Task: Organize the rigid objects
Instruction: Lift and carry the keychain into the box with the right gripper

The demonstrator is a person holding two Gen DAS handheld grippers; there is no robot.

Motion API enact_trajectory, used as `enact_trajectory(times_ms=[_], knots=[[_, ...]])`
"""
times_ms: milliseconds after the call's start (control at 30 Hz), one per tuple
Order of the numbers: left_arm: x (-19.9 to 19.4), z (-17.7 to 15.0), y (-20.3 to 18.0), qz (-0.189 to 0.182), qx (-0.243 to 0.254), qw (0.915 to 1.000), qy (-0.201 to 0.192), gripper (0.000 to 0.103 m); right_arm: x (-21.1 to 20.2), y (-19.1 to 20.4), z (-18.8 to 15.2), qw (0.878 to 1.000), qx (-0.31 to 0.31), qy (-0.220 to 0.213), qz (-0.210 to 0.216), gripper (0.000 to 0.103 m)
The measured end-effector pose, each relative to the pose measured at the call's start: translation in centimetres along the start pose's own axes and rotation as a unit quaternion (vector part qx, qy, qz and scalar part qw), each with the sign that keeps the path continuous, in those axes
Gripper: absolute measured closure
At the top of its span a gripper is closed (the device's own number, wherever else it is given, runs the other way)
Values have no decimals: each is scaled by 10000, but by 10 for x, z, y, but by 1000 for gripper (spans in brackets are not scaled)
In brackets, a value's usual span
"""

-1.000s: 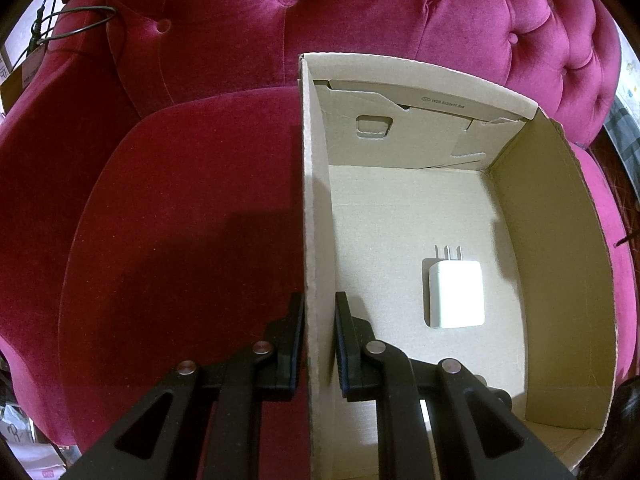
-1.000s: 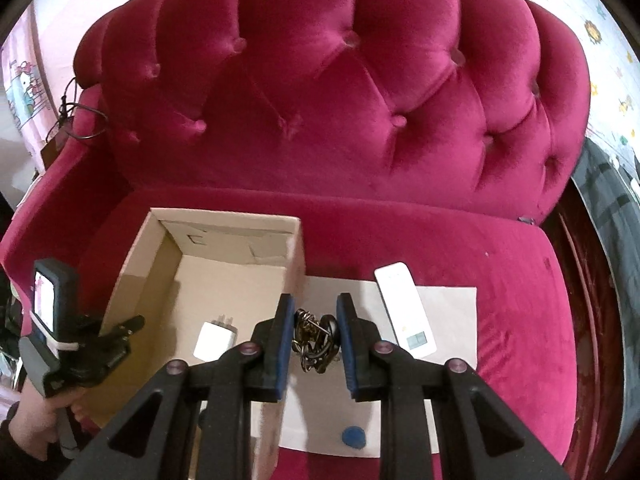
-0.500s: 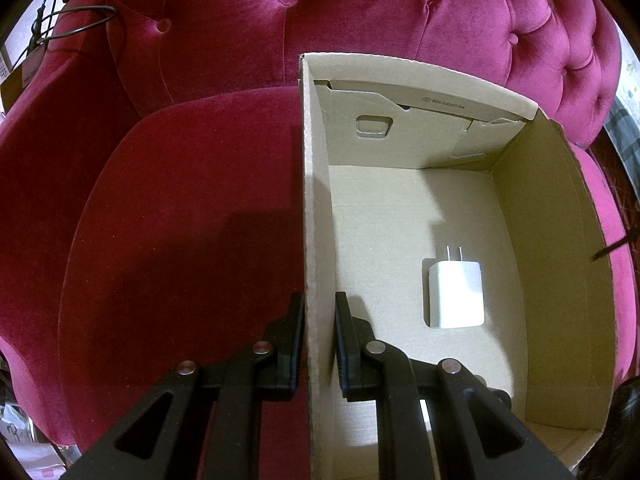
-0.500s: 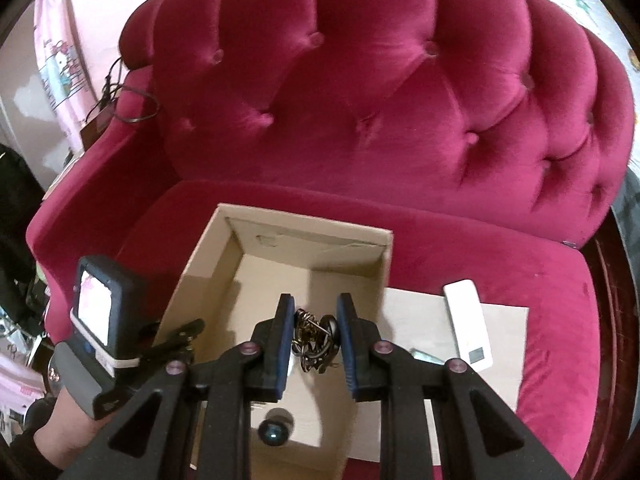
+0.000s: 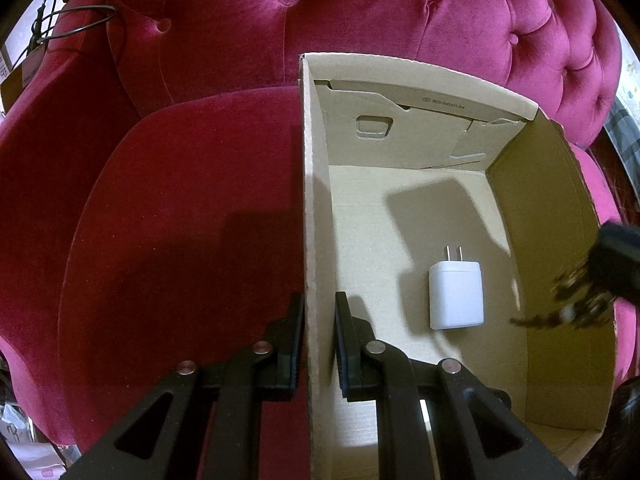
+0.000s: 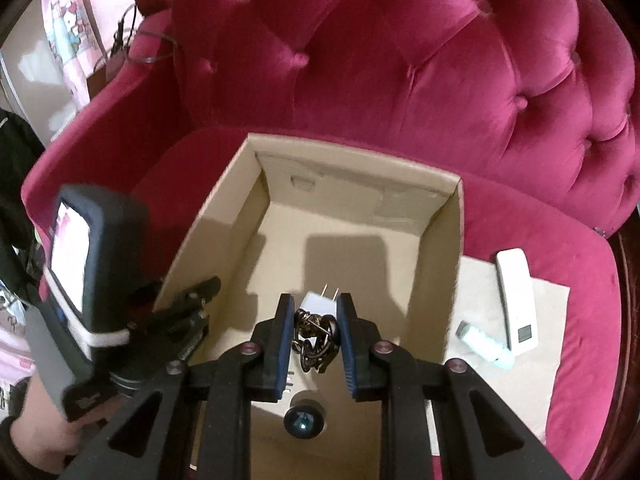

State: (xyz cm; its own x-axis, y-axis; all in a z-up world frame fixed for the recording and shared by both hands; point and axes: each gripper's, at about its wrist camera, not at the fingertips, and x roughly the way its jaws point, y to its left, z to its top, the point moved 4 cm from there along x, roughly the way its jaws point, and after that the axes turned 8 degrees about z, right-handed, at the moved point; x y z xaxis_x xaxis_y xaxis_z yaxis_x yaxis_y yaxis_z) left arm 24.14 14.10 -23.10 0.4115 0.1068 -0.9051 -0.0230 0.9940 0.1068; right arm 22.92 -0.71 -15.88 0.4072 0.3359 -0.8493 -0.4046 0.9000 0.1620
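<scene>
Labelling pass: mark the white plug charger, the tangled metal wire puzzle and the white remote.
white plug charger [image 5: 455, 300], left wrist view, front face.
tangled metal wire puzzle [image 6: 314, 342], right wrist view, wire knot.
white remote [image 6: 516, 300], right wrist view, mid body.

A tangled dark metal wire puzzle [image 6: 314, 340] hung above the open cardboard box [image 6: 452, 256]; inside, a white charger [image 5: 455, 295] lay flat, prongs toward the far wall, near a dark round object [image 6: 304, 419]

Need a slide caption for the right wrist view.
Right gripper carries a metal wire puzzle over the cardboard box, above a white charger.
</scene>
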Motion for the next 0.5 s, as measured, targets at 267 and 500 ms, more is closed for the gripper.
enact_trajectory(times_ms=[267,500], knots=[[0,0,0,0,2,10000,0,88,33,-4,-15,9993,163,341,-15,81],[0,0,0,3,2,10000,1,88,59,-12,-26,9974,306,649,-46,81]])
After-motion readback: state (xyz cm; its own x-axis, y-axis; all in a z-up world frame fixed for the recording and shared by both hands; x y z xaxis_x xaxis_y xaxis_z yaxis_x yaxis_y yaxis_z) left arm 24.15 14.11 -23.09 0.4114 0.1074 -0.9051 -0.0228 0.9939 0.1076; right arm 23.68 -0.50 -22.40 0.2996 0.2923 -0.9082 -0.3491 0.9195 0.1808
